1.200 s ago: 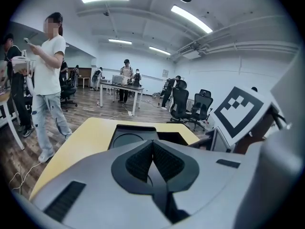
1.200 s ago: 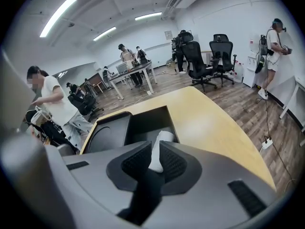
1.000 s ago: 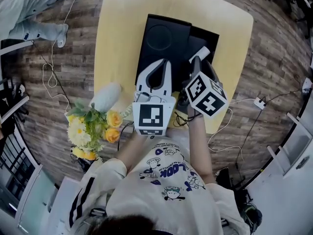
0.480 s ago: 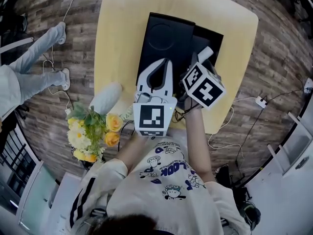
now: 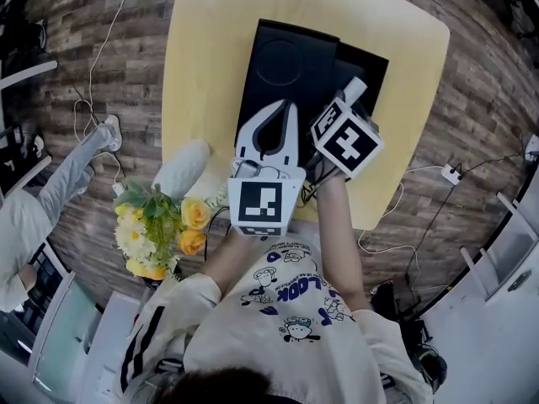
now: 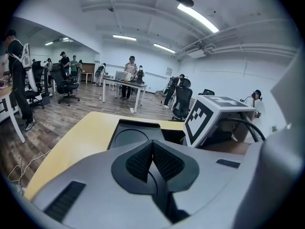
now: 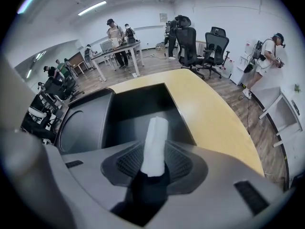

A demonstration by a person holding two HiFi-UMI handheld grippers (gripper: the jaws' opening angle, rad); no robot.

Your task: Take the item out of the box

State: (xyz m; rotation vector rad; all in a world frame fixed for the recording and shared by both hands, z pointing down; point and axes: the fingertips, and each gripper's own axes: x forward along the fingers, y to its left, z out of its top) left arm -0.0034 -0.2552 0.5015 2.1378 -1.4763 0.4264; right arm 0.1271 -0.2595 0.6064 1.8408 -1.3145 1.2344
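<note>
A black box lies open on the yellow table, its lid with a round emboss flat to its left. My right gripper hovers over the box's near edge. Its jaws are closing, and a white cylindrical item with a black lower end stands between the pads, which touch it. The box's dark inside shows beyond the item. My left gripper rests over the lid's near edge, shut with nothing between its pads.
A bunch of yellow and white flowers and a white vase-like object stand at the table's near left corner. Cables trail on the wood floor. A person's legs are at the left. Office chairs stand beyond the table.
My right gripper has moved a little away from me, further over the box, with the white item between its jaws. The person at the left has walked on. My left gripper has stayed put.
</note>
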